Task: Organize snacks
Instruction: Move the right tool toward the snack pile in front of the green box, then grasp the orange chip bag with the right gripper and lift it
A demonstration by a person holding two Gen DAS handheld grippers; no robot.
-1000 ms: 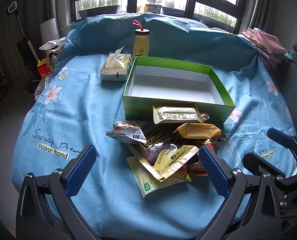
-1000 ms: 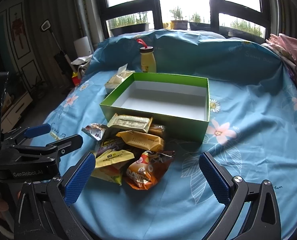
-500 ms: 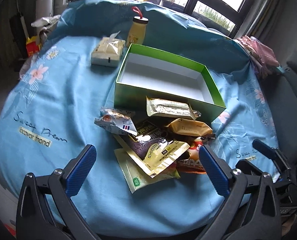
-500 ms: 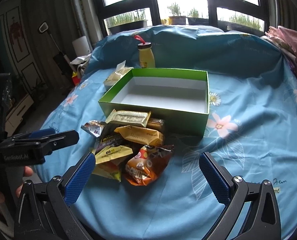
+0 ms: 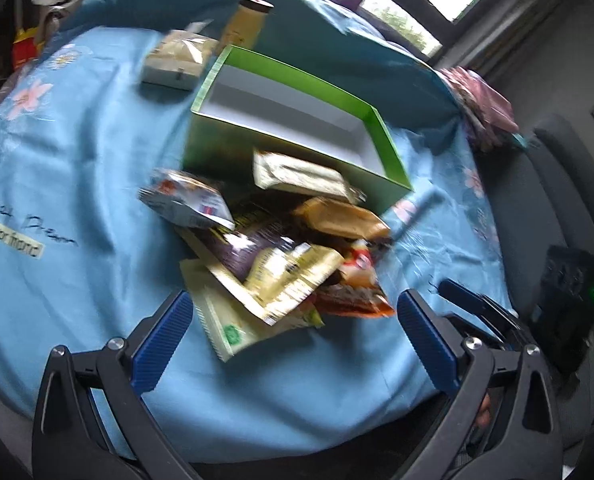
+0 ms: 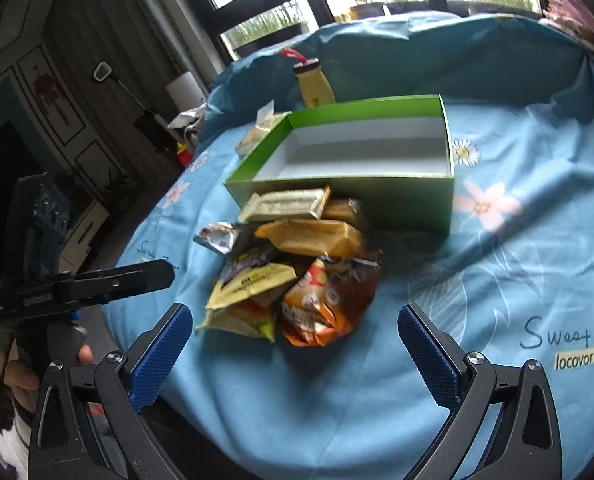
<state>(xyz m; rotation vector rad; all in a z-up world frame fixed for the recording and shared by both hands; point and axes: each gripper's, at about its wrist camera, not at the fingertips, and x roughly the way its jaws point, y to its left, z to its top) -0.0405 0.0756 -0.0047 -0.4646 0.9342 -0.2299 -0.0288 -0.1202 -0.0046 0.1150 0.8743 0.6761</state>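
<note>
A pile of snack packets (image 5: 281,248) (image 6: 293,264) lies on the blue flowered cloth just in front of an empty green box (image 5: 293,120) (image 6: 361,156) with a white inside. An orange chip bag (image 6: 325,300) sits at the near right of the pile, a silver packet (image 5: 185,204) at its left. My left gripper (image 5: 295,340) hovers open over the near edge of the pile, holding nothing. My right gripper (image 6: 295,348) is open too, just short of the chip bag. In the right wrist view the left gripper (image 6: 97,284) shows at the left.
A yellow bottle (image 5: 249,20) (image 6: 313,84) with a red loop and a tissue pack (image 5: 177,60) stand behind the box. Pink cloth (image 5: 485,108) lies at the far right. A dark chair (image 5: 569,200) is beside the table. A hand (image 6: 21,376) grips the left tool.
Both grippers have moved forward and lower toward the snack pile, which now looks larger. The left wrist view has tilted and blurred. Nothing was picked up.
</note>
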